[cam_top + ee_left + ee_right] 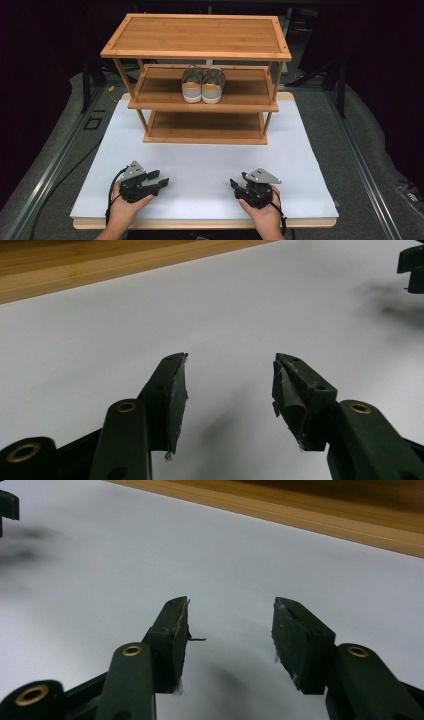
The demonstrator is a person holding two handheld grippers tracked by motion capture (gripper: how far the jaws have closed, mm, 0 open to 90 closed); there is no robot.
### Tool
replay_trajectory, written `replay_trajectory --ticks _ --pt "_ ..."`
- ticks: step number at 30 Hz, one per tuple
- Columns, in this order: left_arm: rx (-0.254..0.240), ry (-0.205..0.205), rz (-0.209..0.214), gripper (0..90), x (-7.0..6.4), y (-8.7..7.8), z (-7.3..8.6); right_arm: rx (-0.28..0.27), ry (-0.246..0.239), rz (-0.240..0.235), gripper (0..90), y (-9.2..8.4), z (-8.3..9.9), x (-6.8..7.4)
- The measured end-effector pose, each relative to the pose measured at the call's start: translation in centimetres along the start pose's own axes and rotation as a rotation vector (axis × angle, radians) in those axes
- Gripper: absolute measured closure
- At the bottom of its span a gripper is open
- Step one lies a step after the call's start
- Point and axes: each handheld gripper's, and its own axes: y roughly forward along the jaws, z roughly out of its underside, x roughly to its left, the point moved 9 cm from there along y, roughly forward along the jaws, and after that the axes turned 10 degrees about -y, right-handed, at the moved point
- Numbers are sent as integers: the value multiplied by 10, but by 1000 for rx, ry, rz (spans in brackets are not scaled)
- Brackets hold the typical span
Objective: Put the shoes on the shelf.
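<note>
at the bottom of the high view, a person's two hands rest on the near edge of the white table top (200,170), each with a gripper. the left gripper (161,179) sits at lower left, its jaws pointing toward the centre and right of the frame; the right gripper (233,183) sits at lower right, its jaws pointing left toward the other. both are released: the jaws stand wide apart with nothing between them, just bare white surface. the left gripper view shows its own gripper (231,375) spread over the white top, with a torn, ragged lining on the pads, and the other gripper's dark tip at the upper right corner. the right gripper view shows the same spread of its gripper (231,617), with the left one's tip at upper left.

farther up, in the middle of the high view, a wooden shoe rack (197,35) with three shelves stands on the far half of the table. on its middle shelf, near the centre, sits a pair of grey shoes (202,84), side by side and touching, heels toward the camera. they are well apart from both grippers.
</note>
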Motion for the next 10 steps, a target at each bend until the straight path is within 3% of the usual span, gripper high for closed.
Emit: replay_trajectory --ticks 10 --pt "10 24 39 462 -10 10 5 11 27 -26 479 4 4 -1"
